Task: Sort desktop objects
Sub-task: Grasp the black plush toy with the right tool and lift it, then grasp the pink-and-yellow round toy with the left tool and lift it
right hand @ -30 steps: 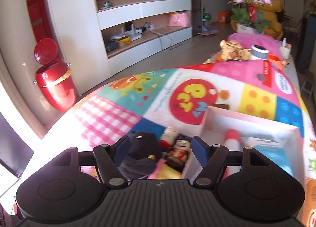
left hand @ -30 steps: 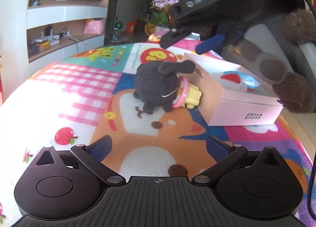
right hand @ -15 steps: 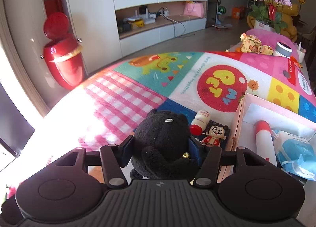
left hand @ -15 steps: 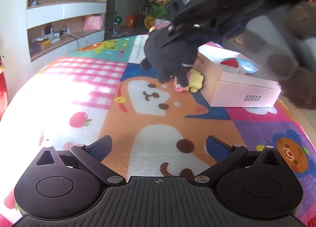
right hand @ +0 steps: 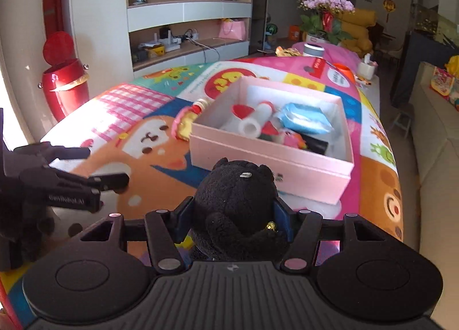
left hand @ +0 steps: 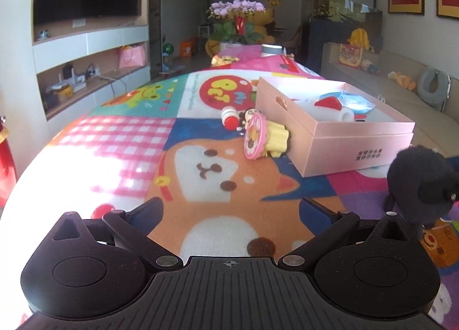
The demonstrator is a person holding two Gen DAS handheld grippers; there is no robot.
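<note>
The right gripper [right hand: 233, 222] has its jaws clamped on a black plush toy [right hand: 238, 201], pressing it from both sides. The toy is held above the cartoon play mat [left hand: 200, 140] that covers the counter, just in front of the near wall of the pink box [right hand: 272, 163]. In the left wrist view the same plush hangs at the right edge of the picture, near the box's front corner.

The left gripper [left hand: 229, 209] hovers over the orange dog pattern of the mat with its jaws spread wide and nothing between them. In the right wrist view it is at the left, well apart from the plush.

The pink box is open-topped and sits toward the counter's right side. Inside lie a white tube with a red cap [right hand: 252, 119], a blue packet [right hand: 304, 117], a pink toy [right hand: 292, 139] and something dark that is too hidden to name.

Against the box's left outer wall, on the mat, lie a pink round disc with a yellow toy [left hand: 265, 136], a small figure with a dark head [left hand: 248, 116] and a small white bottle with a red cap [left hand: 229, 116], all close together.

At the counter's far end stand a grey cylinder [right hand: 314, 49] and a white cup [right hand: 367, 69].
</note>
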